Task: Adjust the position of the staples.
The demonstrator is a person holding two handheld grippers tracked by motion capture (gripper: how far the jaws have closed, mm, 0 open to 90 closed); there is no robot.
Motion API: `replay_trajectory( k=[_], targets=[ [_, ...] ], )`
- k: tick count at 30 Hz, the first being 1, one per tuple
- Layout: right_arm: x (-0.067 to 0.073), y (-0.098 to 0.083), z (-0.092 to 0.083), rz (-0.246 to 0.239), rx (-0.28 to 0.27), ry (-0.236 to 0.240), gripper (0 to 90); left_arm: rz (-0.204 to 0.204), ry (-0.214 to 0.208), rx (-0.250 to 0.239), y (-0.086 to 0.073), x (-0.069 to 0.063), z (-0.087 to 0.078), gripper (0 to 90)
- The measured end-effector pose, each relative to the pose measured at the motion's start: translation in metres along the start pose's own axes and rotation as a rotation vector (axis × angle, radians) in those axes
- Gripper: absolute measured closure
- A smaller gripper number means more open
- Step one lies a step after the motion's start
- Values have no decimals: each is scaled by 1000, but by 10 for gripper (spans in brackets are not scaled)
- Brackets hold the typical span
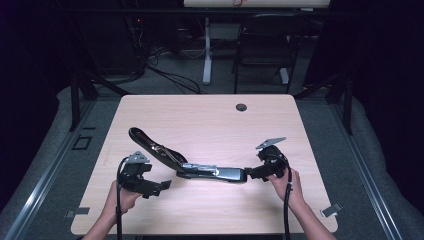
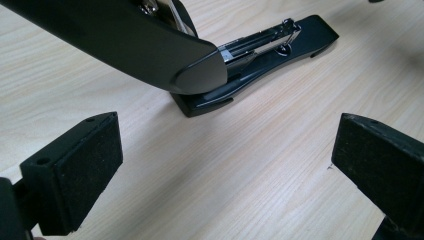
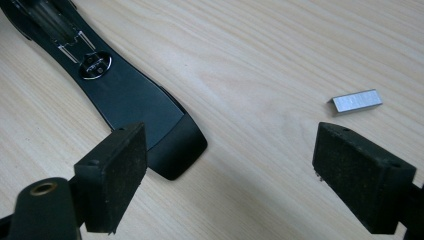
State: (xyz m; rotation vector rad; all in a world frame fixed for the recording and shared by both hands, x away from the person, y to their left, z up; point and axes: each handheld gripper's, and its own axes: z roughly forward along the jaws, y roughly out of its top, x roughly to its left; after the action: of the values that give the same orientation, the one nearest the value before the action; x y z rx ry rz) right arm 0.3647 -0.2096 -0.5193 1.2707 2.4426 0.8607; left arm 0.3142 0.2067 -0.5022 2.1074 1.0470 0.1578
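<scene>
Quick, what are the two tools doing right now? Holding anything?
Left tool: open, holding nothing; the stapler lies ahead of it.
Right tool: open, holding nothing, by the stapler's end.

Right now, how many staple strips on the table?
1. A staple strip lies on the table, right of the open stapler. More may sit inside the stapler.

Glossy black plastic stapler (image 1: 200, 167); matt wood-grain table (image 1: 210, 115).

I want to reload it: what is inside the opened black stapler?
Inside the stapler a bare metal staple channel shows; whether staples lie in it cannot be seen. A staple strip lies on the table.
</scene>
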Motion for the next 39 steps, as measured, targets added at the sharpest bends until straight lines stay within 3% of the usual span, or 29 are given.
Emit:
replay_trajectory(
  k=[4,10,14,19,39],
  targets=[
    [-8,-1,-3,27,3,2,140,6,9,3,-1,0,0,0],
    [-22,-3,-2,104,16,27,124,1,16,1,-2,2,0,0],
    [-32,-5,0,147,25,12,126,2,16,24,-2,5,3,0],
    [-41,-6,1,200,11,2,134,-13,23,5,-2,6,1,0],
    [-65,5,14,292,15,-31,140,-19,45,1,-1,8,0,0]
  ],
)
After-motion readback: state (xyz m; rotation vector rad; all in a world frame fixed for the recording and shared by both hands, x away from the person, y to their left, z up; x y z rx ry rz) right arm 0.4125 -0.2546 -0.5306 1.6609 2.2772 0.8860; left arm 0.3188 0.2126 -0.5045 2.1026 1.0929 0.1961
